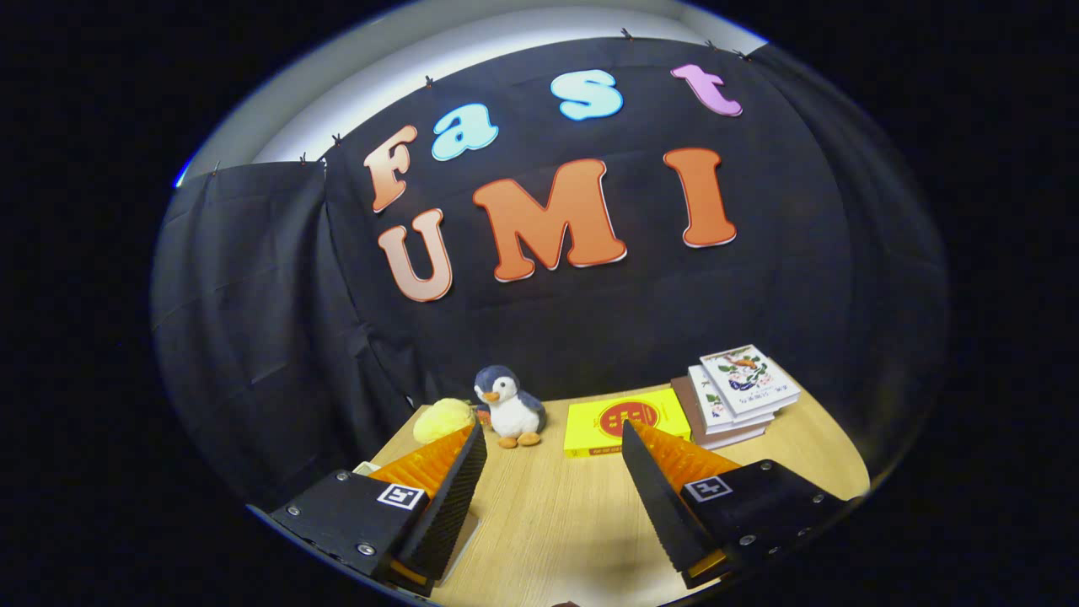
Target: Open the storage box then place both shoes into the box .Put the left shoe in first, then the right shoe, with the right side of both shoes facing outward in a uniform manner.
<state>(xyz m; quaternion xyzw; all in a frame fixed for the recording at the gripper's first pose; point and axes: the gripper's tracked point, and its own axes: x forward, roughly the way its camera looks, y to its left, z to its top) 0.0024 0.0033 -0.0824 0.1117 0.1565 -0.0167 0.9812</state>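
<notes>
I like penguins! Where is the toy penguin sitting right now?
The toy penguin stands on the wooden table beyond the open gripper, between a yellow plush toy and a yellow book.

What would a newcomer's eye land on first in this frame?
Probably the penguin toy, standing on the wooden table just beyond the open tool, with a yellow plush beside it behind one finger. Next, the yellow book lying flat beyond the other finger, and the stack of books next to it.

A staged recording booth: black cloth wall (253, 337) behind a wooden table (548, 523) with books (733, 396) and penguin plush (510, 406).
</notes>
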